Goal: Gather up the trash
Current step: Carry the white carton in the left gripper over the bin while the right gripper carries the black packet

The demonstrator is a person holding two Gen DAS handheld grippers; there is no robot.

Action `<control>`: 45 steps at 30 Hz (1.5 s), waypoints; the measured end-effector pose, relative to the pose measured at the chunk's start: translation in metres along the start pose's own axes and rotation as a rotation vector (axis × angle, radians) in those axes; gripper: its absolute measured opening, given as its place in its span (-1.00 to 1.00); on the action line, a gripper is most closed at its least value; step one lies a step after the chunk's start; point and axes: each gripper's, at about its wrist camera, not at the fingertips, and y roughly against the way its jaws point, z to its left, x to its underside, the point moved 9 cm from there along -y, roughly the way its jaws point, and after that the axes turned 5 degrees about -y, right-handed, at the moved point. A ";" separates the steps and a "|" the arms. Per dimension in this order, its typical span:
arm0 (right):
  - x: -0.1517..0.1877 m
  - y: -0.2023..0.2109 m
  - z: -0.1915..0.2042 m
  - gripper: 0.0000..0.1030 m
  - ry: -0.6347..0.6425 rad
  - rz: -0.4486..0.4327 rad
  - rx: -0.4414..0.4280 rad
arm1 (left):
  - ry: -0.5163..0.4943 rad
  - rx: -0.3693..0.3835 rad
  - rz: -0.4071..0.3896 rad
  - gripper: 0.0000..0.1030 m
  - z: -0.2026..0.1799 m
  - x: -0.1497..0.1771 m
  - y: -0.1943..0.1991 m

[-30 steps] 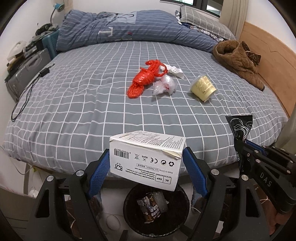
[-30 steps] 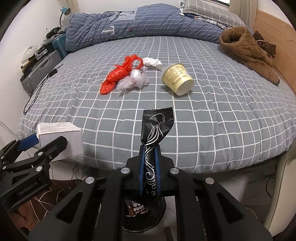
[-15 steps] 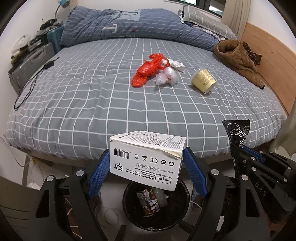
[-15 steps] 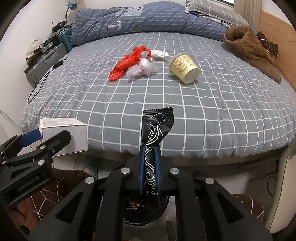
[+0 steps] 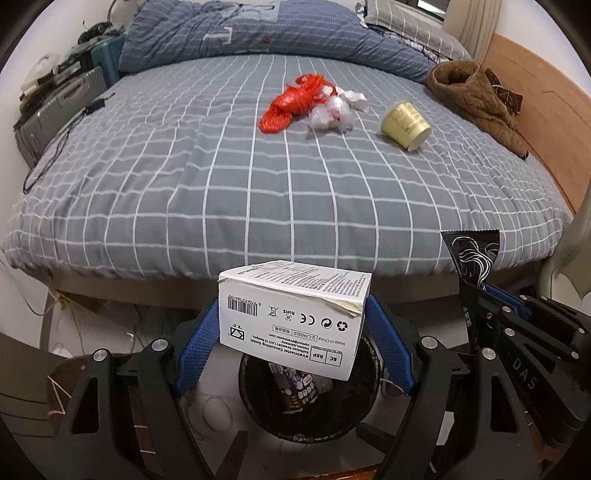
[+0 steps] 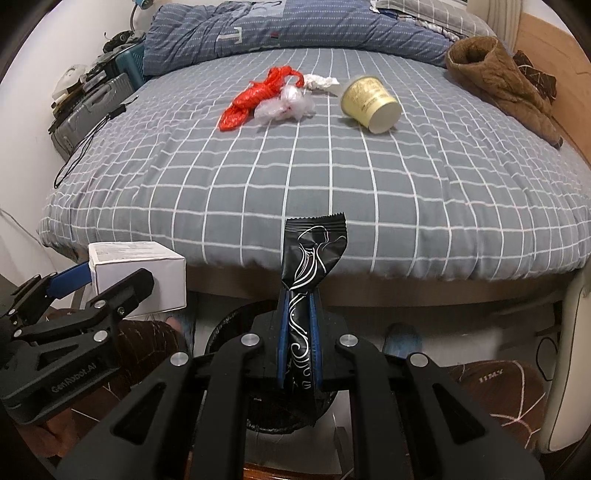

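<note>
My left gripper point(image 5: 291, 325) is shut on a white printed cardboard box point(image 5: 291, 310), held over a black trash bin point(image 5: 306, 406) that stands on the floor with wrappers inside. My right gripper point(image 6: 298, 310) is shut on a black snack wrapper point(image 6: 312, 254) with white line art, above the same bin point(image 6: 225, 328). The box point(image 6: 136, 273) and the left gripper appear at the lower left of the right wrist view. On the bed lie a red plastic bag point(image 5: 291, 103), a clear crumpled bag point(image 5: 330, 114), a white tissue point(image 5: 354, 98) and a tipped yellow paper cup point(image 5: 404, 123).
A grey checked bedspread point(image 5: 258, 184) covers the bed. A blue duvet point(image 5: 258, 33) is heaped at the far end, a brown jacket point(image 5: 476, 96) lies at the right by the wooden side board. Suitcases point(image 5: 55, 107) and a cable sit at the left.
Both grippers have pulled back from the bed and sunk toward the bin, with the box and the wrapper still held. The bed edge sits higher in both views.
</note>
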 end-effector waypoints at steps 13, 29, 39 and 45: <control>0.032 -0.026 0.003 -0.80 0.015 0.063 0.018 | 0.029 0.009 0.042 0.49 0.006 0.026 -0.017; 0.069 -0.077 -0.001 -0.80 0.006 0.158 0.025 | 0.021 0.003 0.148 0.49 0.005 0.068 -0.068; 0.079 -0.102 -0.016 -0.80 -0.009 0.195 0.042 | 0.000 0.015 0.226 0.49 -0.008 0.090 -0.106; 0.084 -0.105 -0.032 -0.80 -0.042 0.201 0.064 | -0.025 0.030 0.261 0.49 -0.023 0.096 -0.124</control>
